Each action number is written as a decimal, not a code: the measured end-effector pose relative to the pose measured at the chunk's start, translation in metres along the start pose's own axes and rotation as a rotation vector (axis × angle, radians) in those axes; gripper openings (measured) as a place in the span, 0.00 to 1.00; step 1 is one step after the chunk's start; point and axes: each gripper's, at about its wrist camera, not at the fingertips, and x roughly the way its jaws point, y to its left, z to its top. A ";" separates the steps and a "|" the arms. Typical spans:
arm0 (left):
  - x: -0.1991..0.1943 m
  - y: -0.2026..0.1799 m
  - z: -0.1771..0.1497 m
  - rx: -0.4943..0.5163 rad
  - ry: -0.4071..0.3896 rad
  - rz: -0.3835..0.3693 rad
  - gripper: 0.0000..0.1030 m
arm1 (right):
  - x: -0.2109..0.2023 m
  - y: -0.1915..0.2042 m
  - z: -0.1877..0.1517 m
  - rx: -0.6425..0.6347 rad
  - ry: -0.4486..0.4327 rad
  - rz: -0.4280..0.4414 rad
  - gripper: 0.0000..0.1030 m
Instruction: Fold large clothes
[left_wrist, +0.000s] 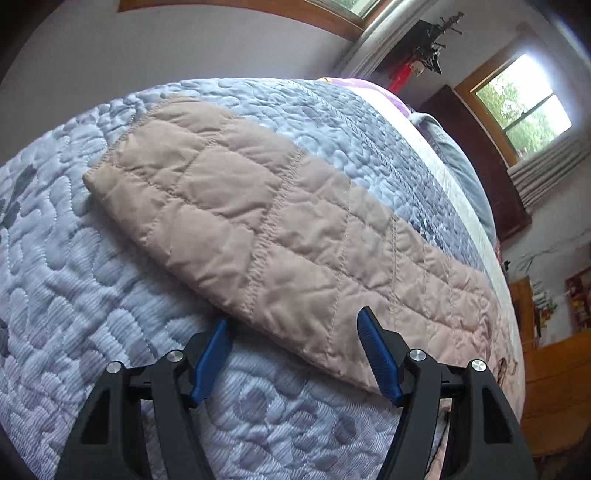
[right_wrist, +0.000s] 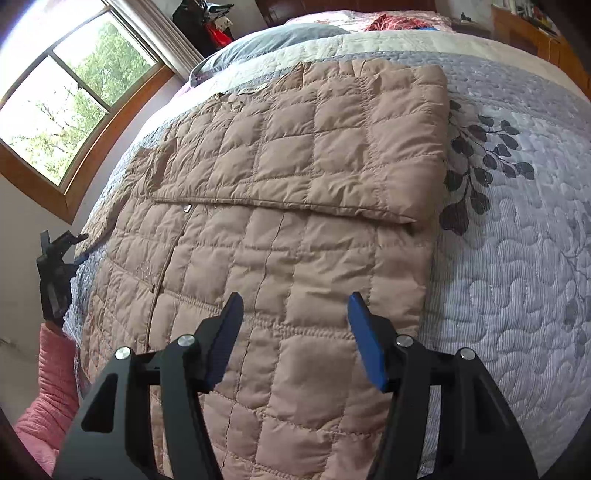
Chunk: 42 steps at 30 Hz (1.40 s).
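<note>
A beige quilted jacket (right_wrist: 280, 229) lies flat on the bed, with one side folded over its upper part (right_wrist: 332, 147). In the left wrist view a long beige sleeve (left_wrist: 258, 221) stretches across the bedspread. My left gripper (left_wrist: 293, 325) is open, its fingertips at the sleeve's near edge, holding nothing. It also shows small at the bed's left edge in the right wrist view (right_wrist: 59, 254). My right gripper (right_wrist: 293, 310) is open and empty, just above the jacket's lower body.
A light blue quilted bedspread (right_wrist: 517, 258) with a dark leaf print (right_wrist: 476, 166) covers the bed. A grey pillow (right_wrist: 266, 40) lies at the head. Windows (right_wrist: 62, 96) and wooden furniture (left_wrist: 554, 369) surround the bed. A pink sleeve (right_wrist: 51, 387) is at lower left.
</note>
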 end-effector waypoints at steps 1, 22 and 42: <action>0.000 0.001 0.002 -0.013 -0.006 -0.003 0.67 | 0.003 0.002 -0.001 -0.009 0.004 -0.012 0.57; -0.039 -0.022 0.006 0.037 -0.225 -0.030 0.05 | 0.011 -0.001 -0.006 0.001 0.008 -0.025 0.57; -0.054 -0.282 -0.143 0.621 -0.201 -0.299 0.04 | 0.006 0.001 -0.011 0.006 -0.004 -0.006 0.57</action>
